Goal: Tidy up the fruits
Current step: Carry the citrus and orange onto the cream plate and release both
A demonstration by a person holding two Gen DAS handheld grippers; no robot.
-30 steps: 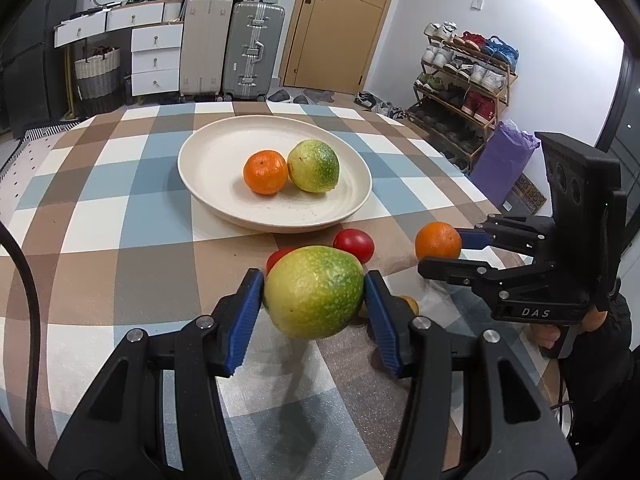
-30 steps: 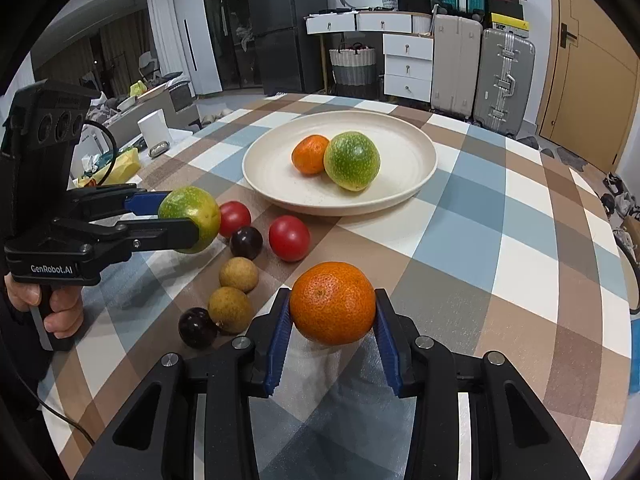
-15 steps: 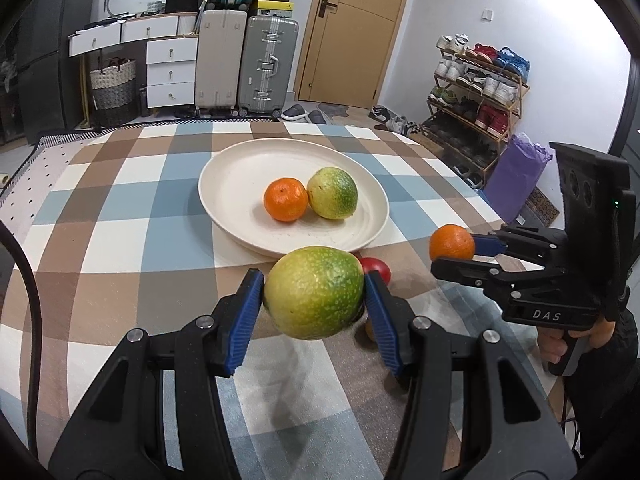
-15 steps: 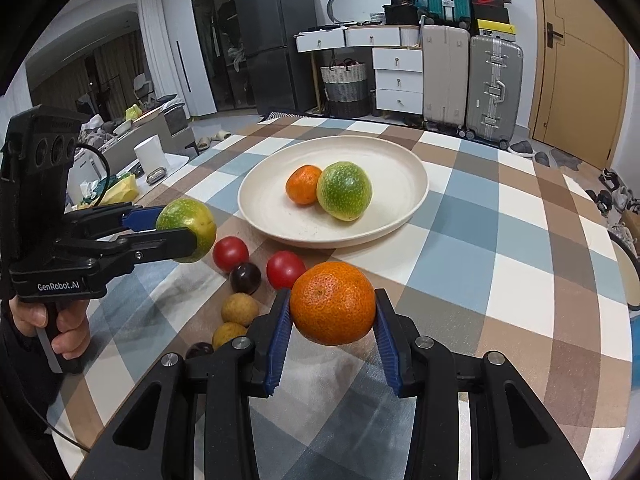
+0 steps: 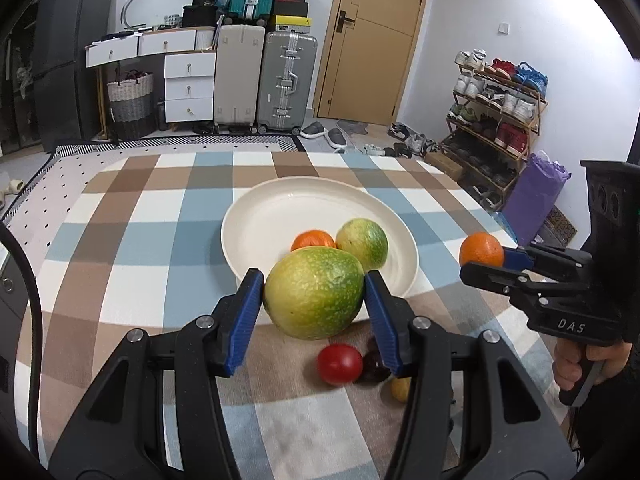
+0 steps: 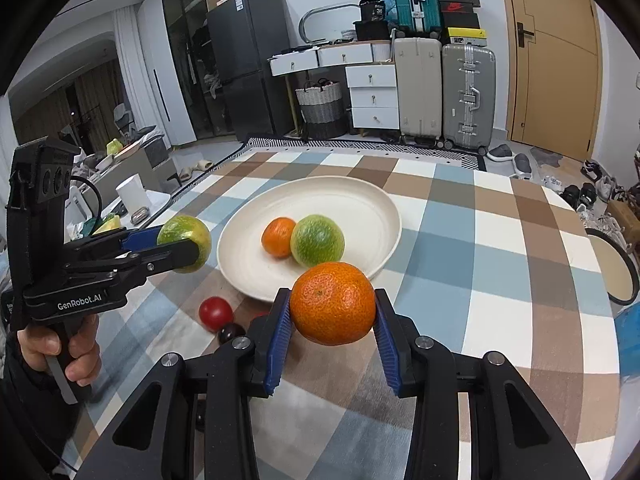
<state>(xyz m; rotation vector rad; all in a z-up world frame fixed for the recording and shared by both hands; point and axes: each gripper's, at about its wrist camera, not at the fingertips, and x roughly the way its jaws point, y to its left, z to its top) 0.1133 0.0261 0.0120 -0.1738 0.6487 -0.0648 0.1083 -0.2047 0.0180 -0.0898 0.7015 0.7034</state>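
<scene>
My left gripper (image 5: 314,294) is shut on a green-yellow citrus fruit (image 5: 314,292) and holds it in the air just short of the white plate's (image 5: 256,220) near rim. My right gripper (image 6: 332,312) is shut on an orange (image 6: 333,308), raised near the plate (image 6: 360,208). The plate holds a small orange (image 6: 278,236) and a green citrus (image 6: 317,240). Each gripper shows in the other's view, the right gripper (image 5: 486,258) and the left gripper (image 6: 184,242).
A red tomato (image 5: 340,363), a dark plum (image 5: 374,362) and a small yellowish fruit (image 5: 400,389) lie on the checked tablecloth (image 5: 132,240) before the plate. The tomato (image 6: 216,313) and plum (image 6: 230,332) also show in the right wrist view. Suitcases, drawers and a shoe rack stand beyond the table.
Both grippers have risen and moved forward toward the plate, each still holding its fruit. The loose fruits now lie below and behind the fingertips.
</scene>
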